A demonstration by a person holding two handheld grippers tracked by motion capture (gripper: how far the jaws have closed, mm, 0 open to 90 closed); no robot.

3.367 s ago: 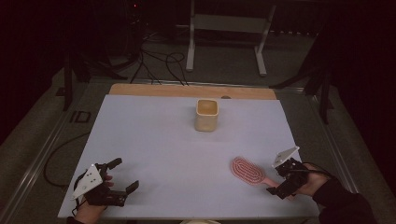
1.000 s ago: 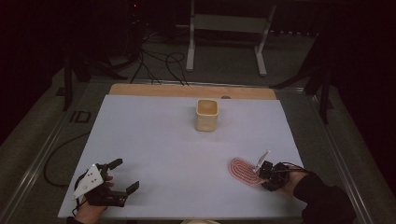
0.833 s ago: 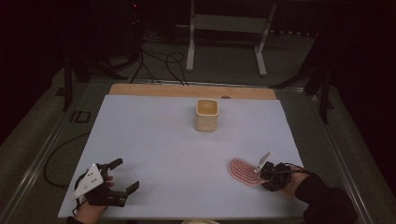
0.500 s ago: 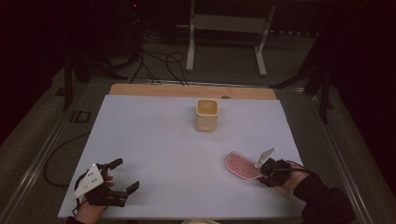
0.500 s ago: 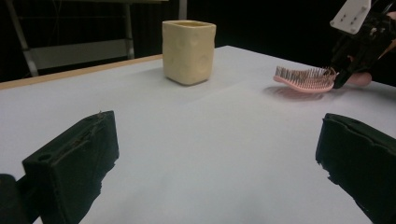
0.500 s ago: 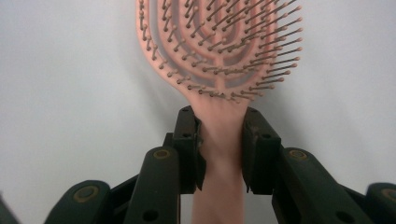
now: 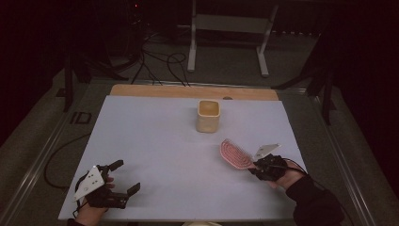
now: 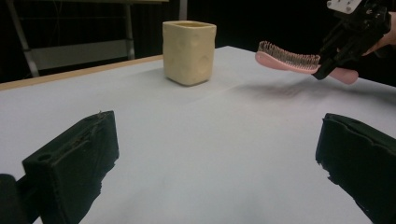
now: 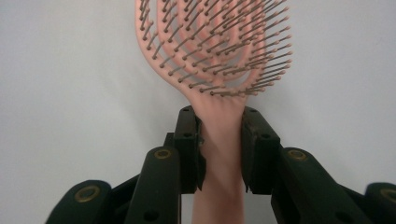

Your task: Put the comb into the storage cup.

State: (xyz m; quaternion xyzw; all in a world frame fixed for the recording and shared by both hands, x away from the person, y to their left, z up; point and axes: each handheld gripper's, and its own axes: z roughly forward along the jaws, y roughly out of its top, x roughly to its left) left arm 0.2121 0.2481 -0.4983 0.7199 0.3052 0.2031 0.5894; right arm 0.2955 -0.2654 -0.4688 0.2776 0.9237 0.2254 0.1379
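Clamped by the neck between both jaws of the right gripper [image 9: 219, 149]: a pink plastic hairbrush with looped ribs and brown-tipped bristles [image 9: 217, 51], handle running back between the pads. Seen from the left gripper view as lifted clear of the white table top [image 8: 196, 154], bristles up, head roughly level, a faint shadow beneath it. In the high view, at about 4 o'clock on the table, brush head [image 7: 235, 154] pointing toward 10 o'clock from the right gripper [image 7: 256, 168], gloved hand and dark sleeve [image 7: 310, 200] behind.

At 7 o'clock, near the front edge, the left gripper [image 7: 128, 178] resting low with jaws spread wide and nothing between them; grey three-cornered plate on top.

No readable writing or brand marks anywhere.

At 12 o'clock, well apart from both grippers, a cream-yellow squarish cup with dimpled sides [image 7: 208, 115], upright, open mouth up. Strip of bare wooden board [image 7: 155, 91] along the far edge of the table. Beyond, dark floor with black cables [image 7: 160, 61] and a grey metal stand [image 7: 228, 28].
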